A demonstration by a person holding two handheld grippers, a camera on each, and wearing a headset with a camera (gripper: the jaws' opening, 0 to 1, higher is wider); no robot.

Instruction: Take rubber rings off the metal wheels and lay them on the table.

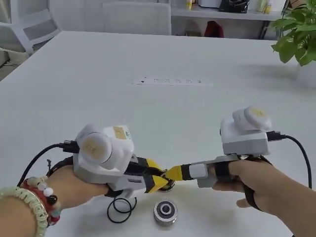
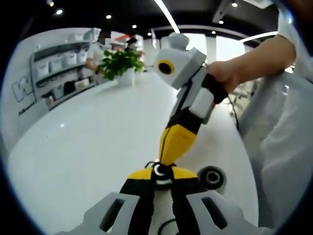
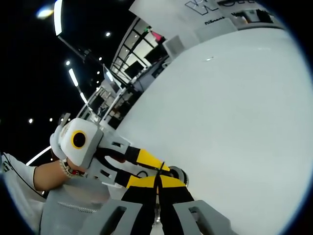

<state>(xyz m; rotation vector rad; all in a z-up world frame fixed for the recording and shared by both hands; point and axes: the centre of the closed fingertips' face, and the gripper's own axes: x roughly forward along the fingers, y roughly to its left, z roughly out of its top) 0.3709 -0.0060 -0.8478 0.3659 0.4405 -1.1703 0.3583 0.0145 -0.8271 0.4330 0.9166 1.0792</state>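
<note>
The left gripper (image 1: 159, 181) is clamped on 1 small metal wheel (image 2: 161, 175), held just above the table (image 1: 148, 108). The right gripper (image 1: 174, 174) meets it tip to tip, its jaws pressed together on a thin black ring (image 2: 149, 164) at the wheel's edge. 2 loose rings (image 1: 120, 207) and a second wheel (image 1: 165, 212) lie on the table just below.

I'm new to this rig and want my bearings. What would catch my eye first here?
Two yellow-jawed grippers meet tip to tip low over the white table, close to the person. The left gripper clamps a metal wheel, and the right gripper is closed at its rim. Just in front of them lie loose black rubber rings and, beside those, a second metal wheel.
</note>
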